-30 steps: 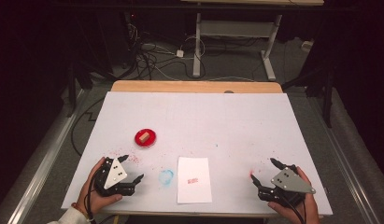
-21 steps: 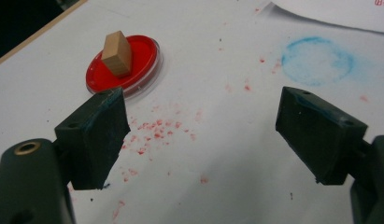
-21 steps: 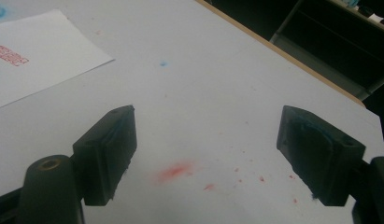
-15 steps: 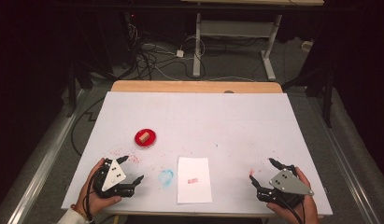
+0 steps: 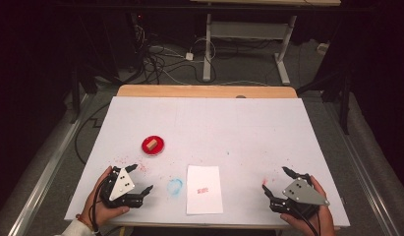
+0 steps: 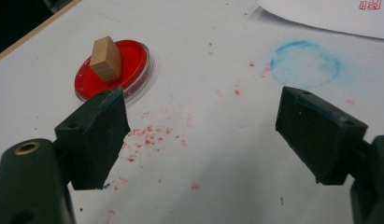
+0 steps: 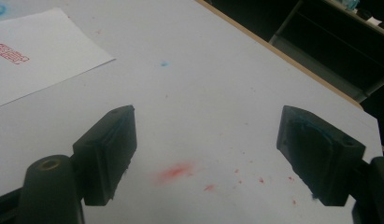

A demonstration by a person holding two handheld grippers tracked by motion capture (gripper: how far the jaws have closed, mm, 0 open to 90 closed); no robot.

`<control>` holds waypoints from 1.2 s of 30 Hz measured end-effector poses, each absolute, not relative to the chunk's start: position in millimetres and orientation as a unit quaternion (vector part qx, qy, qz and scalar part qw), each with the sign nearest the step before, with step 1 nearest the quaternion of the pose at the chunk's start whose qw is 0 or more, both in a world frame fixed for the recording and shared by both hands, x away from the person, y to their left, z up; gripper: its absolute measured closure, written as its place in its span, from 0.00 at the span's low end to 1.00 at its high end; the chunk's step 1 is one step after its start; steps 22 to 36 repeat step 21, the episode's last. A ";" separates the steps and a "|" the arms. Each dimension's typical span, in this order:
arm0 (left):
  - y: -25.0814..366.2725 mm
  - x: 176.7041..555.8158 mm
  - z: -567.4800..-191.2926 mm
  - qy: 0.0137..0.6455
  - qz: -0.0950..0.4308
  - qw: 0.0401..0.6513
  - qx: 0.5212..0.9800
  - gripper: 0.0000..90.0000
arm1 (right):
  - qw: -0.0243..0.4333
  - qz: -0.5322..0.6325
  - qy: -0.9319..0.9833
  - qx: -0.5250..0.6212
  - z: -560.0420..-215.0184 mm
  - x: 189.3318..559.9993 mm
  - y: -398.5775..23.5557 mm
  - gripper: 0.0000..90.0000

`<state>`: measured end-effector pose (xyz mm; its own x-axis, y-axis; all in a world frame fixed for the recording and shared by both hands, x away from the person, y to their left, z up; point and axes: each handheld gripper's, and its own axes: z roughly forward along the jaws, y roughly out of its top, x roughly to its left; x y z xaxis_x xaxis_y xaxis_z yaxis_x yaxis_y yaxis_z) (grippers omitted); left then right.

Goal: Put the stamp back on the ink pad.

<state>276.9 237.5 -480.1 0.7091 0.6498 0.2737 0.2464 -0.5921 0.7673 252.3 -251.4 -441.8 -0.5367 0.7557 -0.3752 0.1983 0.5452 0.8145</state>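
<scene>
While both tools gape, blocky wooden stamp [image 6: 105,59], glossy round red inkpad [image 6: 133,60]

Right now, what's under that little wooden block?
The block stands tilted on a round red ink pad in a clear-rimmed dish, which sits on the white table. The block's bottom face is pressed into the pad, so any carving there is hidden.

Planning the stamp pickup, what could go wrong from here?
1. The wooden stamp stands tilted on the red ink pad; a skewed grab by the open left tool could topple it or drag the pad.
2. An inked stamp may smear the already printed paper.
3. The stained table may dirty the paper.
</scene>
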 end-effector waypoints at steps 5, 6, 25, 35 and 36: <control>238.4 278.3 -479.2 0.268 0.272 0.372 0.846 0.19 | 0.376 0.369 0.795 0.301 -442.1 253.1 -251.8 0.23; 238.7 278.6 -479.2 0.269 0.272 0.372 0.846 0.19 | 0.376 0.368 0.795 0.301 -442.1 253.2 -251.8 0.23; 238.6 286.9 -482.1 0.282 0.255 0.366 0.849 0.19 | 0.374 0.367 0.795 0.305 -443.5 256.0 -254.0 0.23; 238.6 286.9 -482.1 0.282 0.255 0.366 0.849 0.19 | 0.374 0.367 0.795 0.305 -443.5 256.0 -254.0 0.23; 238.6 286.9 -482.1 0.282 0.255 0.366 0.849 0.19 | 0.374 0.367 0.795 0.305 -443.5 256.0 -254.0 0.23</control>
